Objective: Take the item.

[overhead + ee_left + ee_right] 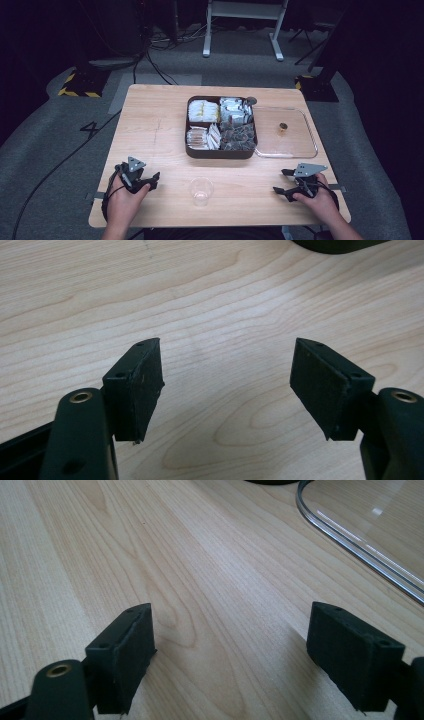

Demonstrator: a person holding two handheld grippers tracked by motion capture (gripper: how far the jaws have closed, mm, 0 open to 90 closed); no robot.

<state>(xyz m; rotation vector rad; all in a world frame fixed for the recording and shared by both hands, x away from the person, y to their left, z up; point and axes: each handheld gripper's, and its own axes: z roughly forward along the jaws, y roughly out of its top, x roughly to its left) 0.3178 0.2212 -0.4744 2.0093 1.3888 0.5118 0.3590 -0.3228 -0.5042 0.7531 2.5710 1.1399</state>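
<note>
Landmark: clear plastic cup (201, 190), upright, empty, near front edge of tabletop (150, 125), between both hands. Left claw (150, 181) just left of cup, jaws wide apart, nothing between them, bare wood under them. Right claw (281, 181) well right of cup, jaws spread, empty too. Both look parked, ready to reach. Dark 4-compartment box (221, 150) of packets behind cup, clear lid (286, 131) off beside it, likely for access.

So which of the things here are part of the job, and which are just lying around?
Part of the job:
- left gripper, open
- right gripper, open
- clear cup, between them

Just lying about, probably:
- box of packets
- clear lid
- cables on the floor
- white frame
</note>
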